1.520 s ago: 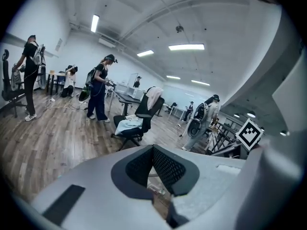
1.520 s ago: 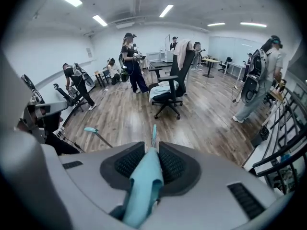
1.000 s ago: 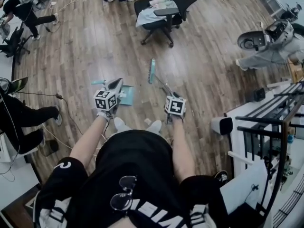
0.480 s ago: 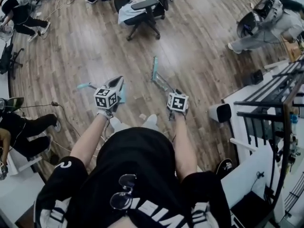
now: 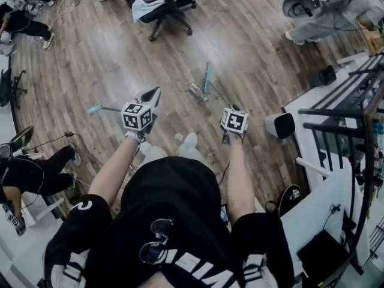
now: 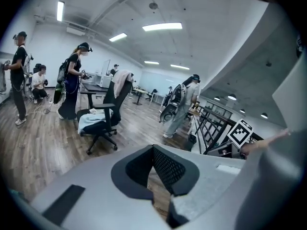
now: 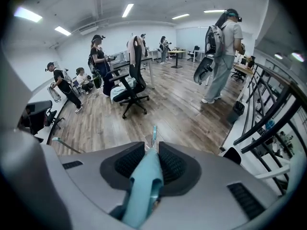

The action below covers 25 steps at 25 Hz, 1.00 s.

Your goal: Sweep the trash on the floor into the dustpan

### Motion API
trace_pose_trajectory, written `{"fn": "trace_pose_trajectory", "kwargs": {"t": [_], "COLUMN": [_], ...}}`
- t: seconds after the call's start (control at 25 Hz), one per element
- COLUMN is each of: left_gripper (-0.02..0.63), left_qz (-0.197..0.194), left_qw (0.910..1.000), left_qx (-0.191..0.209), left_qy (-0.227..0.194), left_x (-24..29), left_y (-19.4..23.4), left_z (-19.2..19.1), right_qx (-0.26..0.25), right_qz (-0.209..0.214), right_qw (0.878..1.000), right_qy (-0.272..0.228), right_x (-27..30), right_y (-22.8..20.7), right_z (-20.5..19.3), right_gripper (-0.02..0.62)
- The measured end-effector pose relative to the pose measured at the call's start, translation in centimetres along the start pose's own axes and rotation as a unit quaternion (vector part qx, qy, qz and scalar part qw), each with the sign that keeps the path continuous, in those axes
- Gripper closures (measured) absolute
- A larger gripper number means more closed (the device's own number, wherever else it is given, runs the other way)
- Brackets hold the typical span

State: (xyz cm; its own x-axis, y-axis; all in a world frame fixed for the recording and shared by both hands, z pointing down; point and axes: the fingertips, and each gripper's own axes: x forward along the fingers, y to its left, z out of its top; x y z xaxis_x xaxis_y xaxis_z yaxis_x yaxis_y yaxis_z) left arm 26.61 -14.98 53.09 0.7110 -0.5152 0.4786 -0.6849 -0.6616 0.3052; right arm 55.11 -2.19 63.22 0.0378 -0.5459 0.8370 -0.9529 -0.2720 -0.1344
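"Teal long-handled broom point(image 5: 208, 77): the right gripper point(image 7: 152, 150) is clamped on its handle, head out ahead over the wooden floor point(image 5: 120, 53). Sweeping looks barely begun; a pale scrap point(image 5: 178, 137) lies by the shoes."

"The left gripper point(image 6: 153, 150)?"

"Jaws together, forearm outstretched. A teal-tipped rod point(image 5: 95, 108) juts beside it; the dustpan's pan is unseen."

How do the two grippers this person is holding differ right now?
The right gripper is shut on a light-blue broom handle; the left gripper has jaws meeting at the tips, nothing showing between them. The broom runs straight ahead from the right gripper, while a light-blue stick juts sideways past the left gripper. Both are grey and carry a marker cube.
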Motion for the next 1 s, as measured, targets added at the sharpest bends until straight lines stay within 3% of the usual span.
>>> {"fn": "trace_pose_trajectory", "kwargs": {"t": [0.28,0.56,1.0], "left_gripper": [0.607,0.607,0.607], "left_qz": [-0.031,-0.048,-0.038], "left_qw": [0.9993,0.9986,0.9981], "left_qx": [0.010,0.000,-0.030], "left_qy": [0.017,0.022,0.038], "left_x": [6.5,11.8,12.7], "left_y": [-3.9,-4.7,-2.5], "left_z": [0.3,0.3,-4.2], "right_qx": [0.018,-0.003,-0.051], "right_qz": [-0.022,-0.045,-0.050], "right_qw": [0.999,0.998,0.992], "right_qy": [0.017,0.044,0.101], "right_x": [2.8,7.6,14.1], "right_y": [-6.0,-8.8,-6.7], "right_z": [-0.3,-0.8,-5.8], "right_gripper": [0.511,0.511,0.511]}}
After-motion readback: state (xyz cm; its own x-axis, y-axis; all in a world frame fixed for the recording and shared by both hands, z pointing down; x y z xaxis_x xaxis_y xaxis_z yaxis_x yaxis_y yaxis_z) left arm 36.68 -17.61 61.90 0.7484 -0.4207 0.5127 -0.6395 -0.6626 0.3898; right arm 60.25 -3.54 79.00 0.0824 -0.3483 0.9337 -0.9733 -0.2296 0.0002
